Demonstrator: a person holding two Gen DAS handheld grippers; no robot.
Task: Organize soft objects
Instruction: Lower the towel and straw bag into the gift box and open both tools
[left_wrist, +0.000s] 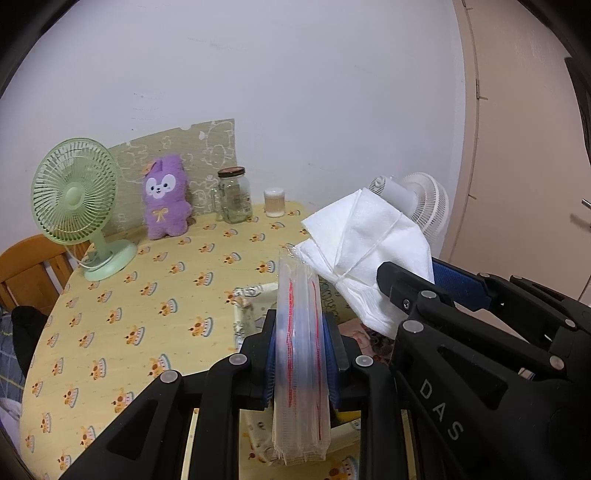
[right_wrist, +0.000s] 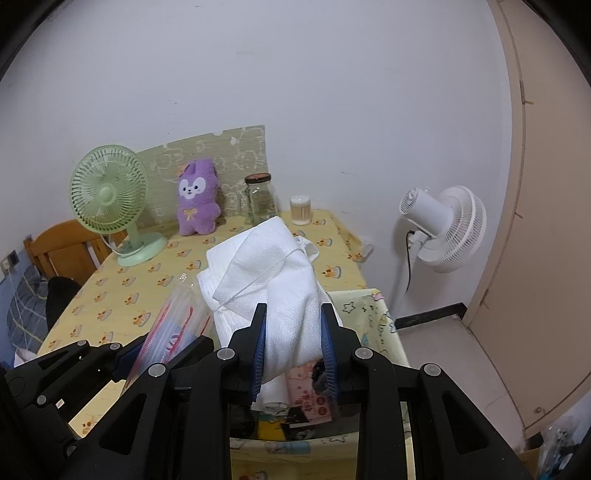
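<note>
Table (right_wrist: 236, 258): covered in a yellow printed cloth; along its far edge stand a green desk fan (left_wrist: 75, 199), a purple plush rabbit (left_wrist: 164, 199), a glass jar (left_wrist: 233, 195) and a small tub of cotton swabs (left_wrist: 274, 202). A white standing fan (right_wrist: 448, 227) is on the floor beyond the table's end.
Storage box (right_wrist: 380, 314): a pastel printed, open-topped box at the near end of the table, directly beneath both tools; booklets and packets show inside.
White cloth bundle (right_wrist: 273, 280): soft, tied round with thin string, held in the air above the box.
Stack of zip bags (left_wrist: 303, 354): clear plastic with red seal lines, held upright, just beside the bundle.
Right hand-held gripper (right_wrist: 293, 350): pinching the lower part of the white cloth bundle.
Left hand-held gripper (left_wrist: 301, 354): pressed tight on the stack of zip bags.
Step in hand: both soft items appear to be mid-carry over the box.
Next move: probably lower each into a free spot in the box or on the table, keeping the pinch firm until it rests, since the bundle sags and the bags could slip.
</note>
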